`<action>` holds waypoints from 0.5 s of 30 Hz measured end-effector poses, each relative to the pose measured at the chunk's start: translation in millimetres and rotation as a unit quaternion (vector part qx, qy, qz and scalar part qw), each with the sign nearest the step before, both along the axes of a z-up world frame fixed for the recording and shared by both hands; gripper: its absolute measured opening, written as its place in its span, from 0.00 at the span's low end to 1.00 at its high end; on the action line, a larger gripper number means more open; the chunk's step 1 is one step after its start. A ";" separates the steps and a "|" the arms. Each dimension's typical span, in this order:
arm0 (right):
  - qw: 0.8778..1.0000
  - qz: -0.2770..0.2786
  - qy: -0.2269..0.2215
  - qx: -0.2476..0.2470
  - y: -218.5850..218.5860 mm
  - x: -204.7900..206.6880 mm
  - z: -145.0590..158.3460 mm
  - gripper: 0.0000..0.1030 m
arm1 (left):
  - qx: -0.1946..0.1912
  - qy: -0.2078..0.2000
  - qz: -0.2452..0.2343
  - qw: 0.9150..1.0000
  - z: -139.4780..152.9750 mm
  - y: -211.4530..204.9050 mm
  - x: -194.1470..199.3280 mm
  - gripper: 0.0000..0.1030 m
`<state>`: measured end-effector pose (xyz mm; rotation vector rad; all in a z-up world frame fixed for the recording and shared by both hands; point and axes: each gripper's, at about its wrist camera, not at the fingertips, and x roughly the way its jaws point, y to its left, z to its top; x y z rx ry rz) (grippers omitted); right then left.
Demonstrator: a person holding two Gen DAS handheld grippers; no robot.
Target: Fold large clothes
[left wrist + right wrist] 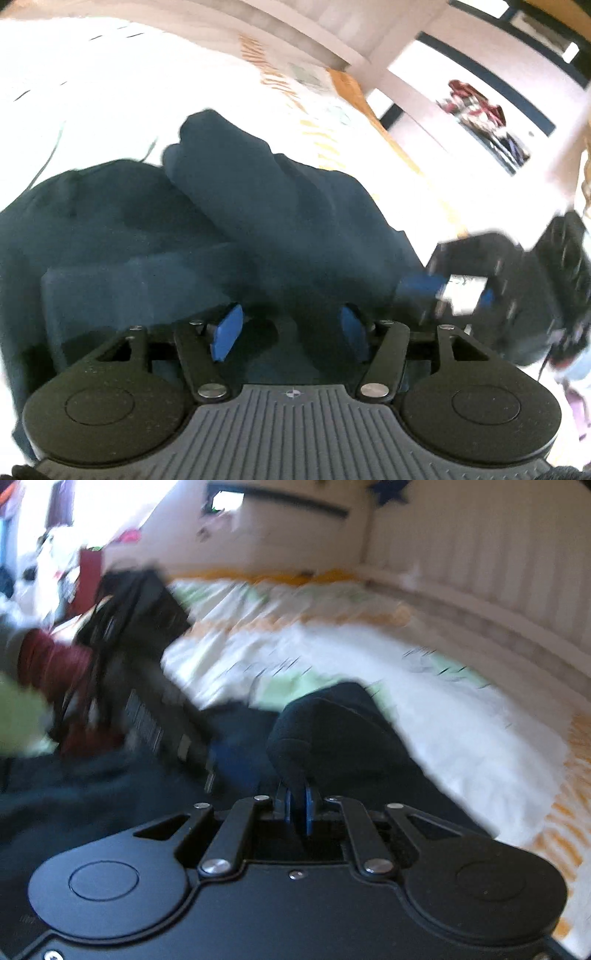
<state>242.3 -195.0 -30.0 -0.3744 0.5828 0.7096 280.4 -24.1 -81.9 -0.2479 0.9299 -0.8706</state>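
Two hand-held grippers angle downward over a dark navy garment [147, 229] heaped on a bed. The left gripper [288, 328] stands with its blue pads [227, 332] well apart, the cloth lying beneath and between them but not pinched. The right gripper [298, 810] has its pads drawn narrow on a raised fold of the same garment [332, 731], which bulges up just ahead of the fingers. From the right wrist view, the left gripper [147, 672] slants in from the upper left, carried by a hand in a dark red sleeve [48, 664]. The garment rests on a white bedcover [461, 731] with orange and pale green print, beside a white panelled wall [480, 554]. A wooden bed edge [369, 110] runs past the cover. Motion blur smears the far room; what may be a colourful picture [480, 118] hangs there.
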 end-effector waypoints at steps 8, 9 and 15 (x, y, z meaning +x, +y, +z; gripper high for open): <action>0.999 -0.019 0.026 -0.022 9.4 -19.8 -31.7 0.21 | -0.040 0.040 0.087 0.995 6.1 5.1 32.7 0.64; 0.999 -0.028 0.027 -0.016 7.6 -19.9 -29.9 0.22 | -0.040 0.039 0.097 0.994 5.7 2.6 34.7 0.64; 0.985 -0.130 0.068 0.088 -22.7 -26.4 -13.6 0.67 | -0.053 0.067 0.129 0.988 -3.2 -15.5 45.4 0.48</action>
